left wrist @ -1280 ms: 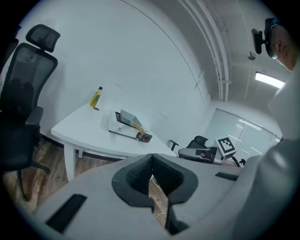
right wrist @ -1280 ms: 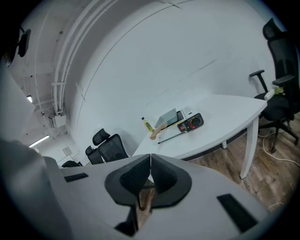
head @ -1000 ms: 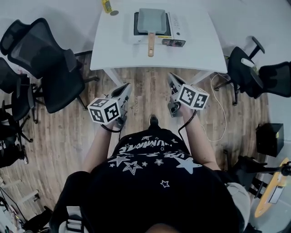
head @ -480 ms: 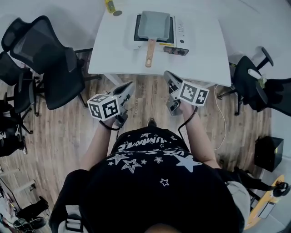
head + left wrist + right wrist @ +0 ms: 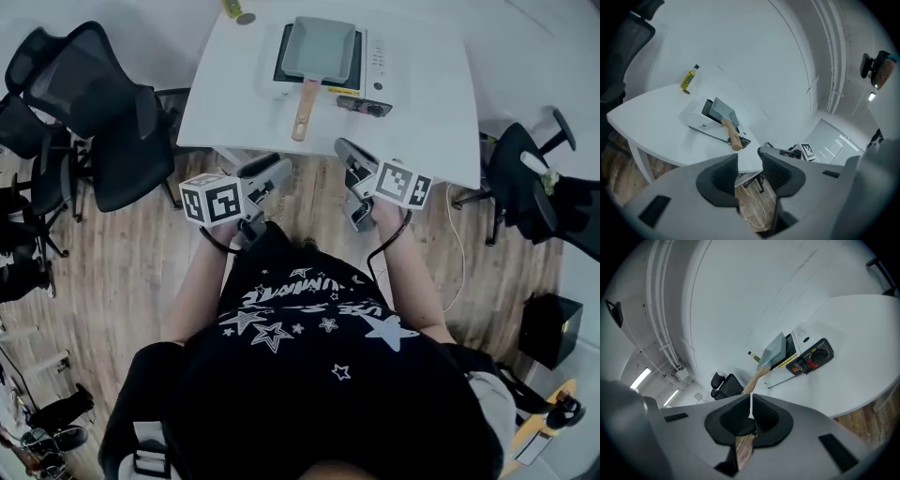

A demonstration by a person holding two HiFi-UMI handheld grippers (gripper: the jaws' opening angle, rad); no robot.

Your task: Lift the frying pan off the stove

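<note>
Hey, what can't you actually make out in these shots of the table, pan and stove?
Yellow bottle: cut off by the top edge in the head view; label too small in the left gripper view.
Stove dial setting: too small in every view.
Frying pan handle's near end: hidden behind the shut right gripper in the right gripper view.

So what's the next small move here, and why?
Probably reach the left claw forward to the wooden handle of the pan. Its jaws are opening with nothing between them. It hangs short of the table, and the handle points toward the person. The pan sits untouched on the stove; the right claw is shut, empty.
</note>
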